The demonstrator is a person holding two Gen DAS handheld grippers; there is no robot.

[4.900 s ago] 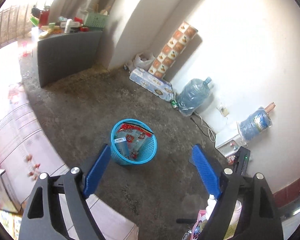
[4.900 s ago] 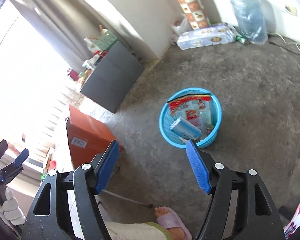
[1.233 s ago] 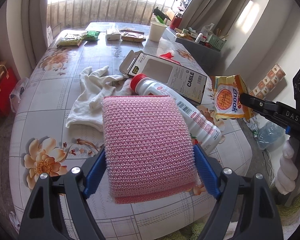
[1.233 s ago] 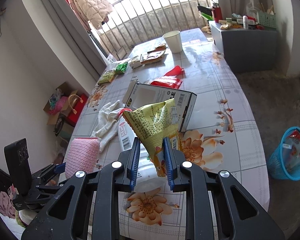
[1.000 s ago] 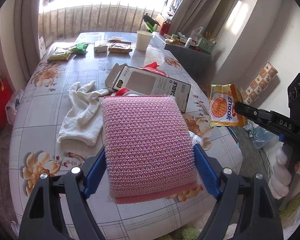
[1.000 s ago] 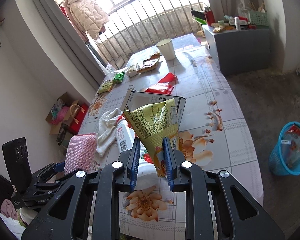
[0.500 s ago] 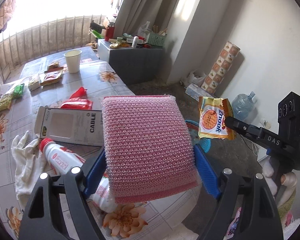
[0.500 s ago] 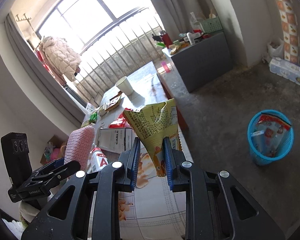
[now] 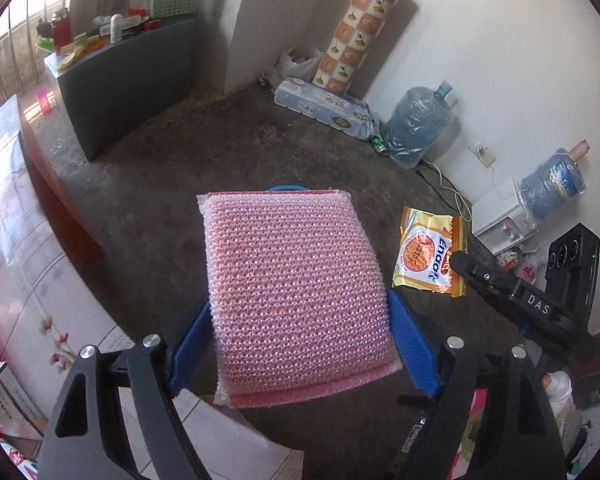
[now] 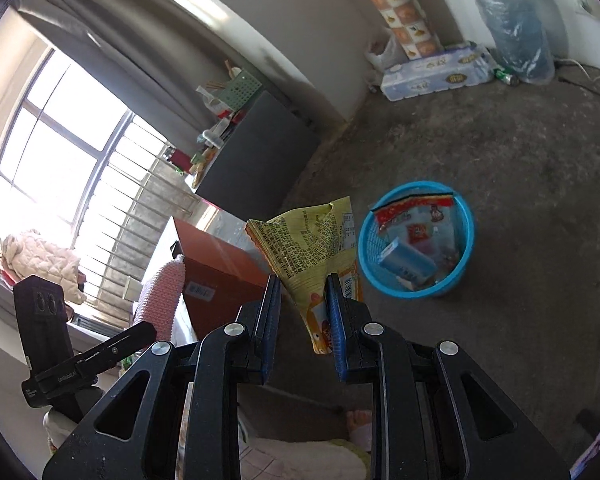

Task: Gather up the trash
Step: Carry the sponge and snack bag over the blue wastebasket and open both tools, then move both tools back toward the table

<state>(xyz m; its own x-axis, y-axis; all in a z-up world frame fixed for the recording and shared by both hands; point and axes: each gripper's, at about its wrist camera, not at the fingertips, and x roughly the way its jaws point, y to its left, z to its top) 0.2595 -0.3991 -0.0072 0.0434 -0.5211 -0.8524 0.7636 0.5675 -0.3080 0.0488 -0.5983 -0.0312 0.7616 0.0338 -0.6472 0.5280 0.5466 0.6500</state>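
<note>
The pink scouring pad (image 9: 296, 296) fills the middle of the left wrist view and hides nearly all of the blue basket (image 10: 416, 236) behind it; only a thin blue arc of rim shows above the pad's far edge. The left gripper (image 9: 300, 344) holds this pad with its jaws spread wide, one blue pad pressed to each side. In the right wrist view the pad is only a pink sliver at the left, partly behind an orange-brown box (image 10: 216, 268).

The right gripper (image 10: 303, 320) has its jaws narrow, clamped on the lower end of a yellow snack wrapper (image 10: 316, 248), whose crumpled top fans out above them. Its printed text is too small to read here; from the left wrist view its front shows an orange disc and blue lettering. The wrapper hangs above the floor (image 10: 520, 184), just left of the basket.

The basket stands on the bare floor, seen whole from the right wrist. Inside it lie a red-topped clear packet (image 10: 416, 216) leaning against the far wall and a light blue packet (image 10: 408, 260) nearer, with smaller scraps beneath that cannot be made out.

Along the far wall sit a pack of paper rolls (image 9: 324, 108), a water bottle wrapped in plastic (image 9: 416, 124) and a tall patterned roll (image 9: 360, 28). A grey cabinet (image 9: 132, 80) at the left carries a green basket (image 9: 176, 0) and small clutter, blurred. The tabletop (image 9: 16, 240) is cut off at the left edge. A bare foot shows at the bottom of the right wrist view, partly hidden by the gripper.
</note>
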